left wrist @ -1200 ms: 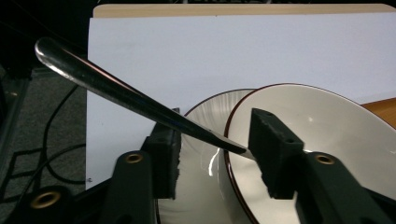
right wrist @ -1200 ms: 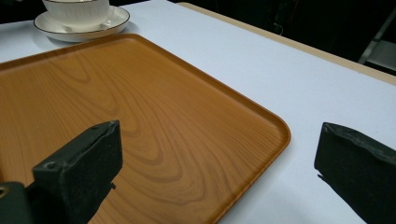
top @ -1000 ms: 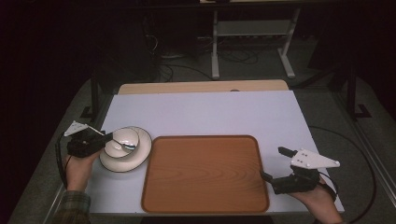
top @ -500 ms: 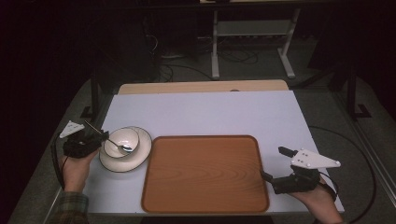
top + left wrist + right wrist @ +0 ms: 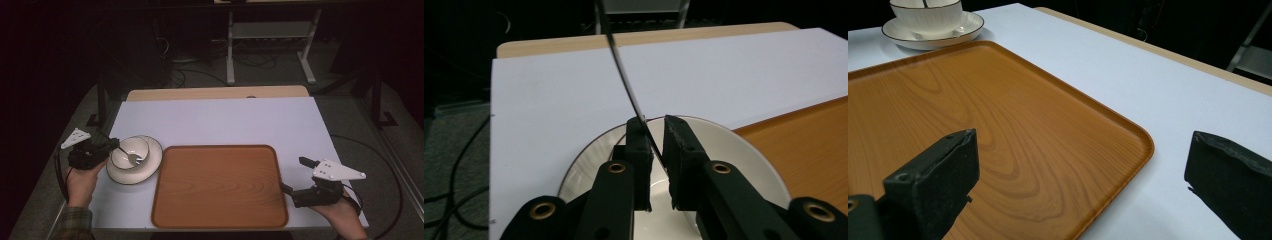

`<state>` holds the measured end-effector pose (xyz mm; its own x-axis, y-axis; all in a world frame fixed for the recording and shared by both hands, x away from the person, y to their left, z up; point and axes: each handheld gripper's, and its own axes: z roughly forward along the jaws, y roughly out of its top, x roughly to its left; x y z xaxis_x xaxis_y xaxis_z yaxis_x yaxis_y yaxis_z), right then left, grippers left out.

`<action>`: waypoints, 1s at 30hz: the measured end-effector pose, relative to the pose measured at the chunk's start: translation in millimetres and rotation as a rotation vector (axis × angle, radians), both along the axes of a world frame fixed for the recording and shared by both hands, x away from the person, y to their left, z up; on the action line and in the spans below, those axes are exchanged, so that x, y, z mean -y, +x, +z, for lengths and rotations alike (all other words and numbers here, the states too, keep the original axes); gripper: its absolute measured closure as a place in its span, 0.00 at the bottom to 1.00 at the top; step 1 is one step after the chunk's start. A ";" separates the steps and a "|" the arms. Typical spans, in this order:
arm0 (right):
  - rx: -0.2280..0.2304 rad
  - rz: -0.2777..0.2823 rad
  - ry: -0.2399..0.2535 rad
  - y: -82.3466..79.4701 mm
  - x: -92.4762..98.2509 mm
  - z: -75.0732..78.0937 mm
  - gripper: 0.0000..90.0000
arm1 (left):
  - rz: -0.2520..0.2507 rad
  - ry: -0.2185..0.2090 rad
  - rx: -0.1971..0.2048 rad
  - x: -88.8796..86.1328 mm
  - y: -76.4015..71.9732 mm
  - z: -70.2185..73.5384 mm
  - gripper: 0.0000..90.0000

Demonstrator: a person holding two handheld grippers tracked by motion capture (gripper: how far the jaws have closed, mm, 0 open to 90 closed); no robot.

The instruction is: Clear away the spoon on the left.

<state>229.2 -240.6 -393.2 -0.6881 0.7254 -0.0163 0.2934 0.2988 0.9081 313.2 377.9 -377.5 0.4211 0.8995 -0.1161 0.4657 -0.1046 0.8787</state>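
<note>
A white bowl [image 5: 131, 150] stands on a white plate [image 5: 150, 165] at the table's left, and a metal spoon [image 5: 134, 159] rests in the bowl. My left gripper [image 5: 112, 145] reaches in from the left at the bowl's rim. Its jaws have just been closing, and the spoon's thin handle [image 5: 624, 75] runs up between them. In the left gripper view the handle lies against one jaw of the left gripper [image 5: 656, 125], with a slim gap to the other. My right gripper [image 5: 295, 175] stands wide open at the right edge of the wooden tray [image 5: 220, 187], holding nothing.
The white table top [image 5: 225, 120] is bare behind the tray. The right gripper [image 5: 1083, 155] looks across the tray [image 5: 973, 110] towards the bowl [image 5: 928, 15] and plate [image 5: 963, 25]. Dark floor, cables and a metal stand lie beyond the table's far edge.
The left gripper's jaws have narrowed around the spoon handle and the hand has shifted slightly left. The right hand and gripper have stayed still.
</note>
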 end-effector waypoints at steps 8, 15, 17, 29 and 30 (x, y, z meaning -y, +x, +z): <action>0.001 0.001 -0.001 -0.2 -0.2 0.1 0.01 | -0.041 -0.052 0.000 4.6 0.0 3.2 0.95; 0.000 0.001 -0.002 -0.2 -0.2 0.0 0.01 | -0.058 -0.061 0.013 6.0 -0.6 5.7 0.99; 0.001 0.001 -0.001 -0.2 -0.2 0.1 0.01 | -0.057 -0.058 0.015 6.3 -0.7 5.9 0.99; 0.004 -0.003 0.003 0.0 0.1 0.3 0.01 | -0.043 -0.040 0.065 3.6 -3.4 19.5 0.99; 0.005 -0.004 0.003 0.0 0.1 0.4 0.01 | -0.042 -0.040 0.067 3.3 -3.6 20.8 0.99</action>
